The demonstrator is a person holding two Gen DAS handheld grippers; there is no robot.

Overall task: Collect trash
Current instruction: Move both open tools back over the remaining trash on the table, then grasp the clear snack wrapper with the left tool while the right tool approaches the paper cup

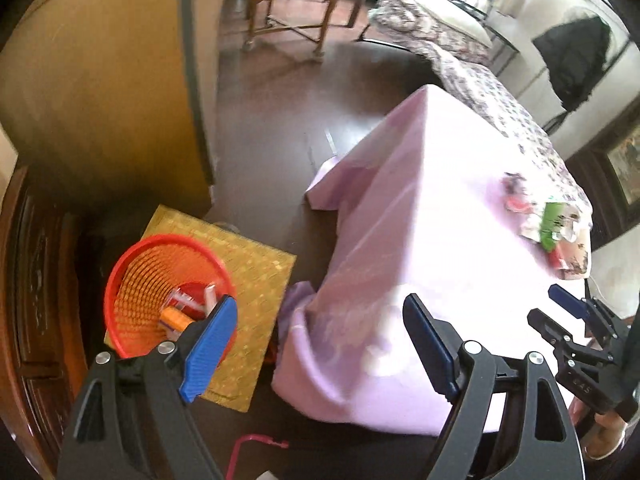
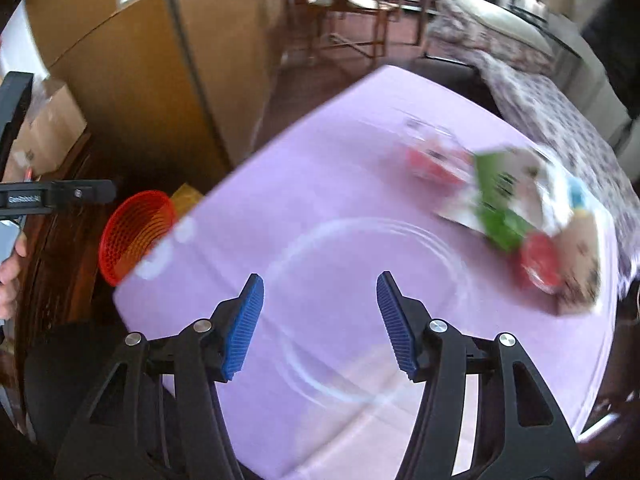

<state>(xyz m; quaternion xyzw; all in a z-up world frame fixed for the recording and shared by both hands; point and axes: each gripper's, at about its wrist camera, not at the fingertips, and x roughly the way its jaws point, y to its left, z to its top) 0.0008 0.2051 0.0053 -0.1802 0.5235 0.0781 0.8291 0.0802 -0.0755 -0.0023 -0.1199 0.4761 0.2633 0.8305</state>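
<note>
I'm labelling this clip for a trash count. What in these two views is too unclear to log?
- Pile of trash on the table: motion blur in the right wrist view, small and smeared in the left; single pieces and print unreadable.
- Red basket: the left gripper finger covers part of its contents; in the right wrist view the table edge cuts it off.
- Right gripper: open, nothing between its fingers.

dark wooden floor (image 1: 280,120), tan cabinet (image 1: 100,100), wooden chairs (image 1: 296,4), bright window light
</note>
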